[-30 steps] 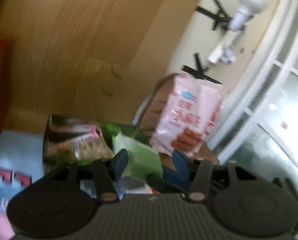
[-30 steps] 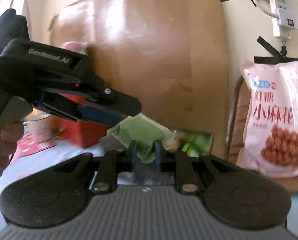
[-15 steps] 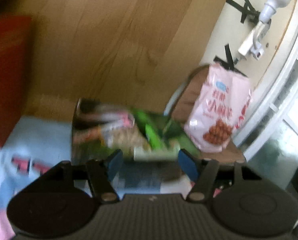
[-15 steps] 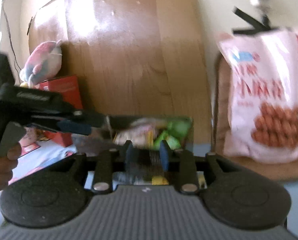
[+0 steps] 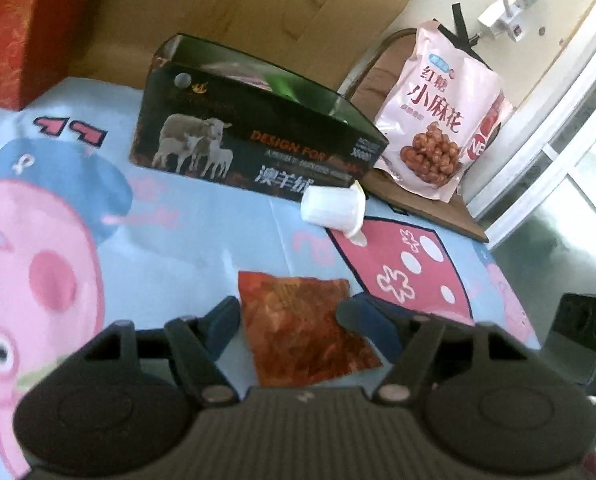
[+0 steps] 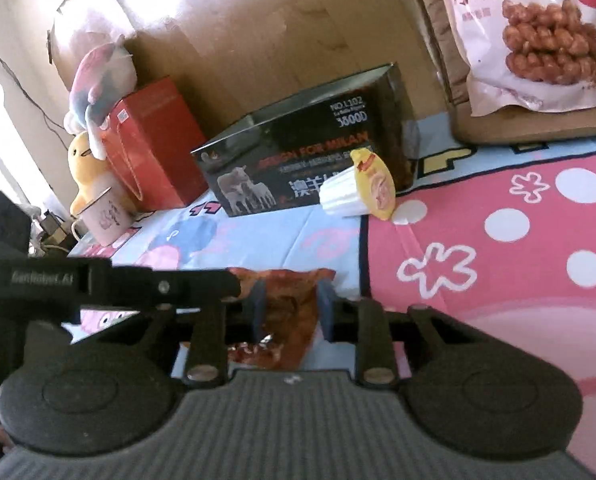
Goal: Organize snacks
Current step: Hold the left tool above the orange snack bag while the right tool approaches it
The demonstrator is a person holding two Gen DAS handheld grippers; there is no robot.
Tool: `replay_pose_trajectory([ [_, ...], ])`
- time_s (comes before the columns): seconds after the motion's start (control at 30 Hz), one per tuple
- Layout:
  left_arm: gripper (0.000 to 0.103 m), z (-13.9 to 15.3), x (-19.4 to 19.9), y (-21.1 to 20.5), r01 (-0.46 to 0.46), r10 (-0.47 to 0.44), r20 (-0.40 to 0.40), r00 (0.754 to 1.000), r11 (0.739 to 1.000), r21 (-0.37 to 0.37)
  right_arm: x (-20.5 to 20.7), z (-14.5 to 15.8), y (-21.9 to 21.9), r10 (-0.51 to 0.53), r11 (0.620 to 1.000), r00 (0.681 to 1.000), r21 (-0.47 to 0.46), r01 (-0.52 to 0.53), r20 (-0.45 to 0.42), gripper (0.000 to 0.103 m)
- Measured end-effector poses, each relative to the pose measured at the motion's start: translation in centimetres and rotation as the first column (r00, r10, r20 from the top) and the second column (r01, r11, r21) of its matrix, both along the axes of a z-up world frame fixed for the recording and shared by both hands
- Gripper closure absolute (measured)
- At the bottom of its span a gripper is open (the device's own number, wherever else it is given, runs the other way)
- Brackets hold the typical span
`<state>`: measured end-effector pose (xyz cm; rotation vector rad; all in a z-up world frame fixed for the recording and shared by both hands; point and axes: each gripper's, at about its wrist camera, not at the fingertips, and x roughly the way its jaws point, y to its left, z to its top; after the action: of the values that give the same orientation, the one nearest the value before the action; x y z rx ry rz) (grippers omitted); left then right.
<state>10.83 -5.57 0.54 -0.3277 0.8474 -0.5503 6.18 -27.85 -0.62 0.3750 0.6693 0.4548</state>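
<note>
A red-orange snack packet (image 5: 302,328) lies flat on the cartoon tablecloth. My left gripper (image 5: 288,316) is open, its fingers on either side of the packet's near end. My right gripper (image 6: 290,304) is open over the same packet (image 6: 290,312), jaws apart around it. The left gripper's arm (image 6: 110,284) crosses the right wrist view. A black open box (image 5: 254,136) with a sheep picture holds snacks; it also shows in the right wrist view (image 6: 310,148). A white jelly cup (image 5: 332,206) lies on its side before the box, its yellow lid facing the right wrist view (image 6: 362,188).
A large pink snack bag (image 5: 442,120) leans on a brown chair (image 5: 418,200) at the right. A red box (image 6: 150,148), soft toys (image 6: 94,88) and a pink mug (image 6: 102,216) stand at the left. A wooden panel rises behind.
Both grippers dropped from box height to the tablecloth and now straddle the red packet. The green packet held a second ago is gone from the right gripper, which has opened.
</note>
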Motion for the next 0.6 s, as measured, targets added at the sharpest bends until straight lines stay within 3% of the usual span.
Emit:
replay_pose_trajectory([
  [0.13,0.036,0.2,-2.1,-1.0,0.005,-0.007,0.026,1.000,0.999,0.051,-2.1,-0.1,-0.2,-0.006,1.000,1.000,0.020,0.006,-0.002,0.081],
  [0.3,0.036,0.3,-5.3,-2.0,0.010,-0.021,0.078,0.997,0.990,0.139,-4.5,-0.2,0.0,-0.011,1.000,1.000,-0.022,0.012,0.027,0.080],
  [0.4,0.036,0.3,-6.6,-1.9,0.010,-0.022,0.082,0.996,0.990,0.139,-6.0,-0.3,0.1,-0.025,0.998,0.999,-0.049,0.027,0.044,0.080],
  [0.6,0.037,0.4,-8.3,-1.5,0.021,-0.030,0.079,0.996,0.994,0.111,-7.4,-0.6,-0.3,-0.048,0.999,0.998,-0.015,0.049,0.048,0.081],
])
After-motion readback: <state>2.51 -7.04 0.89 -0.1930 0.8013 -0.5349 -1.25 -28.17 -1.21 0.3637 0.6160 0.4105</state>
